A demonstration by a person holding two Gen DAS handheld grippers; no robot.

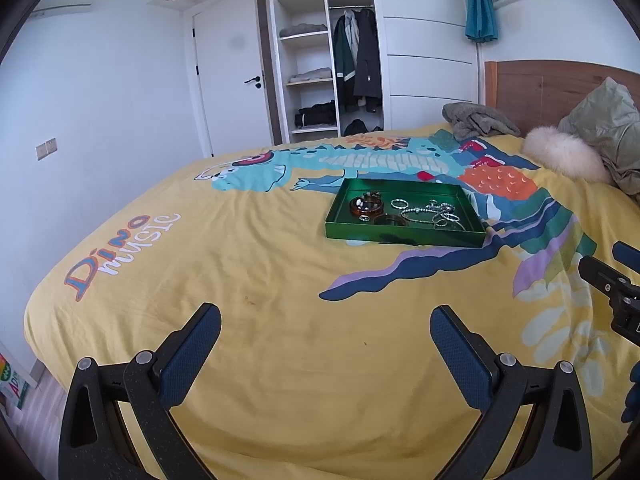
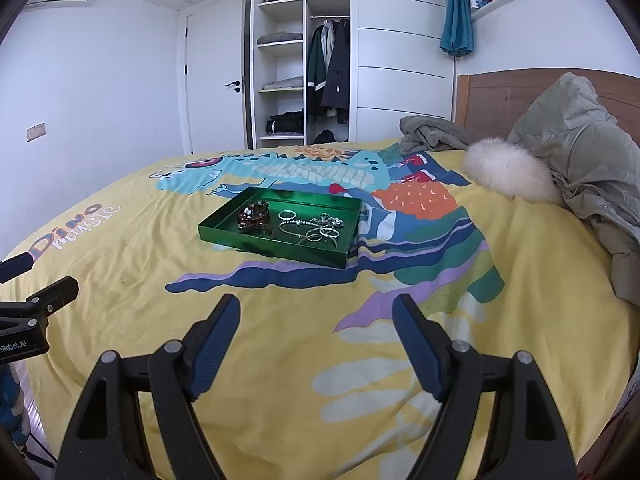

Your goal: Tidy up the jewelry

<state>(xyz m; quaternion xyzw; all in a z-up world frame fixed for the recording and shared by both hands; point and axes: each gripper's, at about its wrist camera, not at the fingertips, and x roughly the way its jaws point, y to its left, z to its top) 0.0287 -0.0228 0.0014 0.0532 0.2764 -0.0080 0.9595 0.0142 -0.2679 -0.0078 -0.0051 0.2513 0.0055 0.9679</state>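
A green tray [image 1: 396, 237] [image 2: 224, 237] lies on the yellow bedspread ahead of both grippers. In it are brown bangles [image 1: 365, 205] [image 2: 253, 214] on the left side and silver rings and chain bracelets [image 1: 434, 212] [image 2: 316, 226] on the right side. My left gripper [image 1: 326, 314] is open and empty, low over the bedspread, well short of the tray. My right gripper [image 2: 318, 306] is open and empty, also short of the tray. Each gripper shows at the edge of the other's view: the right one [image 1: 612, 288] and the left one [image 2: 32, 300].
The bedspread [image 1: 260, 280] has a dinosaur print. A grey blanket [image 2: 432, 132], a white fluffy cushion [image 2: 508, 172] and a grey-green jacket [image 2: 588, 152] lie by the wooden headboard [image 2: 520, 92]. An open wardrobe [image 2: 304, 60] and door stand behind the bed.
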